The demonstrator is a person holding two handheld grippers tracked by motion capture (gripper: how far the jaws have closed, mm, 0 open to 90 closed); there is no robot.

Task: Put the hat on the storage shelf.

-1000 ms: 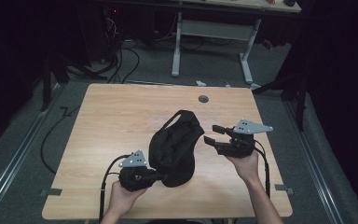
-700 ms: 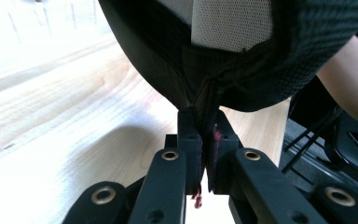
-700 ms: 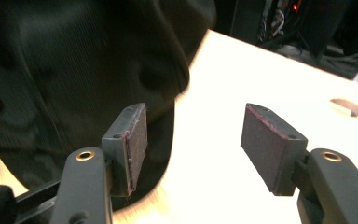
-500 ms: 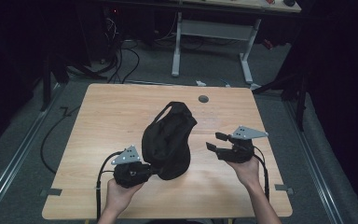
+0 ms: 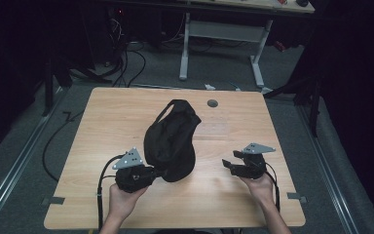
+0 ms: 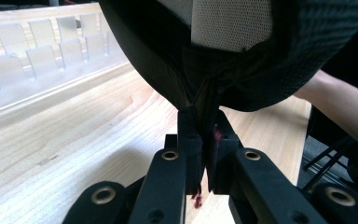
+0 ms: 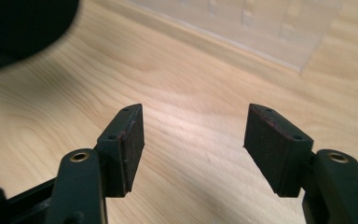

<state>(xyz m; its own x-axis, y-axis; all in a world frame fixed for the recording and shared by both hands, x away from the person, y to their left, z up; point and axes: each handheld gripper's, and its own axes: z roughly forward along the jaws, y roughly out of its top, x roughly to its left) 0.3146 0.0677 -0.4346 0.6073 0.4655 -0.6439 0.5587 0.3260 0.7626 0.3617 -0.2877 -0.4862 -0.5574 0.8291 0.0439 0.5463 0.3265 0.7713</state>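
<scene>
Left claw (image 5: pixel 157 171) pinching near edge of black bag (image 5: pixel 170 141), mid bench (image 5: pixel 102 122). Right claw (image 5: pixel 228 165) spread, empty, well right of the bag.

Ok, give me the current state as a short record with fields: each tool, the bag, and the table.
left tool: shut on the black bag's fabric at its near end; the left gripper view shows the jaws pinching a fold
right tool: open, nothing between the jaws, held above bare wood and apart from the bag
black bag: one dark, soft bag at the table's middle, handle loop toward the far side
table: light wood top
grey disc: small, round, near the far edge, beyond the bag
</scene>
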